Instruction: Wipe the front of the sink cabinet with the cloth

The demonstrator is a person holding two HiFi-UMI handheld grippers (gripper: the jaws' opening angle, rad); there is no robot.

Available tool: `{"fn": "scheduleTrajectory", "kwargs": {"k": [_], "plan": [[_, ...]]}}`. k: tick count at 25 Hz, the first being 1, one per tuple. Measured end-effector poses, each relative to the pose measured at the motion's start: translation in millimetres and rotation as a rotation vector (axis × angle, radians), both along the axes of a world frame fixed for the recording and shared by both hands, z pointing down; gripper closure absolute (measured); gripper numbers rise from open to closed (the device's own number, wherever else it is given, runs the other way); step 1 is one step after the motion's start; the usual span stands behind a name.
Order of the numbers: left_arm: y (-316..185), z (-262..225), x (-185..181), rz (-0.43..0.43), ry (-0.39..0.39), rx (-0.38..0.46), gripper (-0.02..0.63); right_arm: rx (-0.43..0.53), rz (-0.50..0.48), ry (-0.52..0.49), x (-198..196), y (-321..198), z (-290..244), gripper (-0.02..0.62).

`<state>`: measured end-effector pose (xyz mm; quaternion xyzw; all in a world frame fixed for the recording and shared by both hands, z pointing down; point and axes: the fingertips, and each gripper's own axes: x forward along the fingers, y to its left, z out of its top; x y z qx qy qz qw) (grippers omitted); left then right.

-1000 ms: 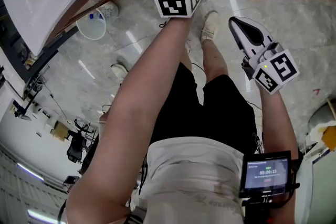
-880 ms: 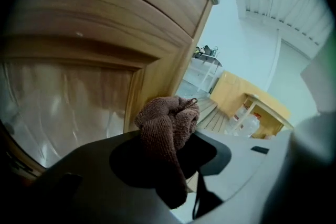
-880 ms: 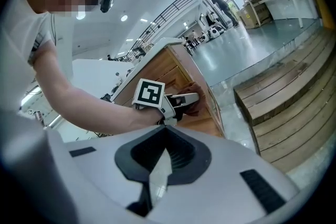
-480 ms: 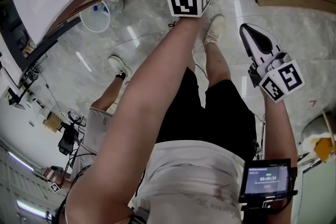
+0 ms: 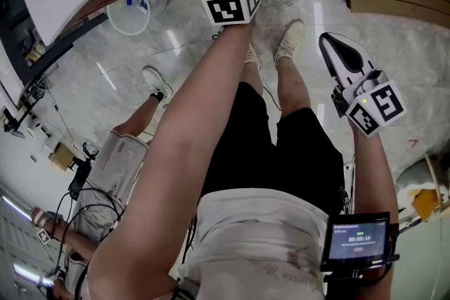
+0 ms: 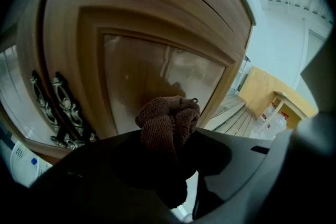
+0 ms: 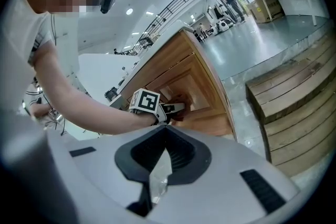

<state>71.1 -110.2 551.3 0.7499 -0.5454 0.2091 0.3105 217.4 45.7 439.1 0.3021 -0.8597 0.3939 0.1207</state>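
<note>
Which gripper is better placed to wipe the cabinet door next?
Left. The left gripper holds the brown cloth at the cabinet door; the right gripper is shut, empty and away from it.

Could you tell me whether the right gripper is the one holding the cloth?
No, the brown cloth is pinched in the left gripper, before the cabinet door.

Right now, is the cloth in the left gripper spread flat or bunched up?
Bunched up: the brown cloth is a rolled wad pinched in the left gripper, its folds bulging past the jaws.
</note>
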Motion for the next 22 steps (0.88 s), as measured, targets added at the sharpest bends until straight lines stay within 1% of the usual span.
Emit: {"fn": "scheduleTrajectory", "kwargs": {"k": [3,5,8,11,16,20,22], "plan": [[8,6,-24,-0.069,0.005,-0.023,0.437,-0.002,-0.013,-0.001,-6,0,0,0.583],[14,9,-34,-0.101,0.003,-0.031,0.437,0.000,-0.020,-0.002,-5,0,0,0.583],[21,6,-47,-0.133,0.007,-0.027,0.437,0.000,-0.031,-0.002,-8,-1,0,0.583],[29,3,-69,-0.160,0.016,-0.031,0.437,-0.002,-0.043,-0.001,-25,-1,-1,0.583],[44,9,-90,-0.189,0.007,-0.056,0.439,0.000,-0.062,-0.009,-45,-2,-2,0.583],[55,11,-111,-0.240,-0.005,-0.073,0.438,0.001,-0.071,-0.012,-57,-1,-3,0.583],[63,16,-122,-0.279,-0.003,-0.090,0.439,0.003,-0.074,-0.015,-60,1,-5,0.583]]}}
